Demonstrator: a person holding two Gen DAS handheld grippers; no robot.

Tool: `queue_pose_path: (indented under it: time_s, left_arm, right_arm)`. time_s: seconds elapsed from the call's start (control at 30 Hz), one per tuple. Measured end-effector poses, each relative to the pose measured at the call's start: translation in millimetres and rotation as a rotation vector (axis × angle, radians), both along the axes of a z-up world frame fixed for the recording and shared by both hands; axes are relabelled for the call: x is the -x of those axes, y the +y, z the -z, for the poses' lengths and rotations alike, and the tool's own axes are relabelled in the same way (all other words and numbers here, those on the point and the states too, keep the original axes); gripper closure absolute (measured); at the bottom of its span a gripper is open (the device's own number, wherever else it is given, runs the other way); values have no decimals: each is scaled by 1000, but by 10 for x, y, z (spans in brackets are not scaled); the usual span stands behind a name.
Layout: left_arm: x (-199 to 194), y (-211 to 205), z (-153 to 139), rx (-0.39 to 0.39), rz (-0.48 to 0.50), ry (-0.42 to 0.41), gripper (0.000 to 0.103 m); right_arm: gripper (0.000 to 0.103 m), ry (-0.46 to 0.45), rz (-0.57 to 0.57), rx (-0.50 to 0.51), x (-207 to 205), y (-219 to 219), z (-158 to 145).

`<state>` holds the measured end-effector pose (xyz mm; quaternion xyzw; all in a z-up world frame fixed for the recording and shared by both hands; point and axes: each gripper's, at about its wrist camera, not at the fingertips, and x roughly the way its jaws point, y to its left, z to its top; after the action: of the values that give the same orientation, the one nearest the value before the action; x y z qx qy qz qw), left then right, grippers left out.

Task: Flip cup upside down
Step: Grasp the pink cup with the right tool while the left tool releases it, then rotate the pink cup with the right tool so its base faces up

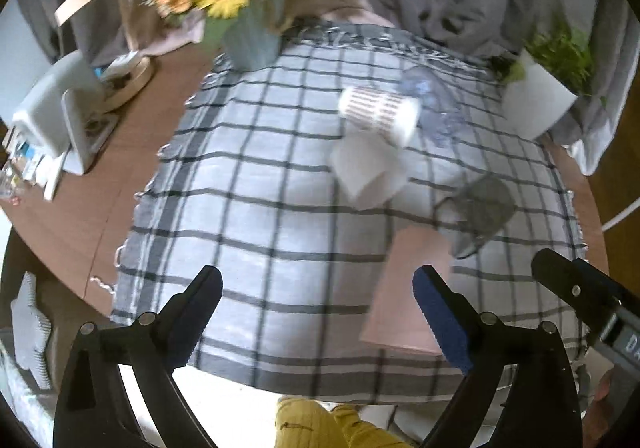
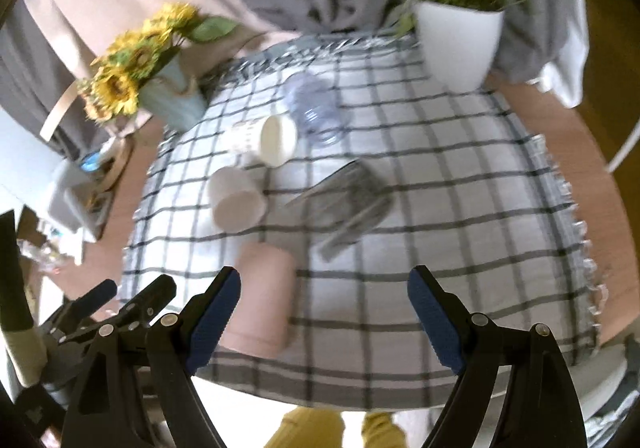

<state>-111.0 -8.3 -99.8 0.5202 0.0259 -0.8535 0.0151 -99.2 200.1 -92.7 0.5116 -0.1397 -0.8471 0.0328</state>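
Note:
Several cups lie or stand on a checked cloth point(image 2: 440, 187). A pink cup point(image 2: 262, 300) stands mouth down at the near edge, just beyond my right gripper's left finger; it also shows in the left wrist view point(image 1: 408, 288). A plain white cup point(image 2: 236, 197) and a patterned white cup point(image 2: 268, 139) lie on their sides; both show in the left wrist view point(image 1: 366, 167) point(image 1: 380, 111). A grey see-through cup point(image 2: 348, 203) and a clear cup point(image 2: 316, 111) also lie on their sides. My left gripper point(image 1: 318, 312) and right gripper point(image 2: 324, 312) are open and empty.
A sunflower vase point(image 2: 168, 95) stands at the far left of the cloth and a white plant pot point(image 2: 460, 39) at the far right. Grey curtains hang behind. A white box and clutter point(image 1: 52, 119) sit on the brown table at left.

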Motion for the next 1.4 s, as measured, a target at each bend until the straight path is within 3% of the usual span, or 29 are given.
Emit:
queue_pose_path:
  time_s: [0.33,0.53,1.03,1.27,1.4]
  left_arm:
    - [167,-424,215,37,13,-60,6]
    - [292,-520,350,28,46,-91,6]
    - [522,-558,616,-20,110,-149,6]
    - [513,-593,618,-7,117,-141,6]
    - [480,-689,583,-12,103,-128,6]
  right_arm:
    - [18,-143,-41,98,362,-437,371]
    - [18,-256,8,158,580,-514,655]
    - [33,-410,56,79,825,-573,1019]
    - [38,-374,62,54,799,-609,960]
    - [38,-277,58,21,670,-663,689]
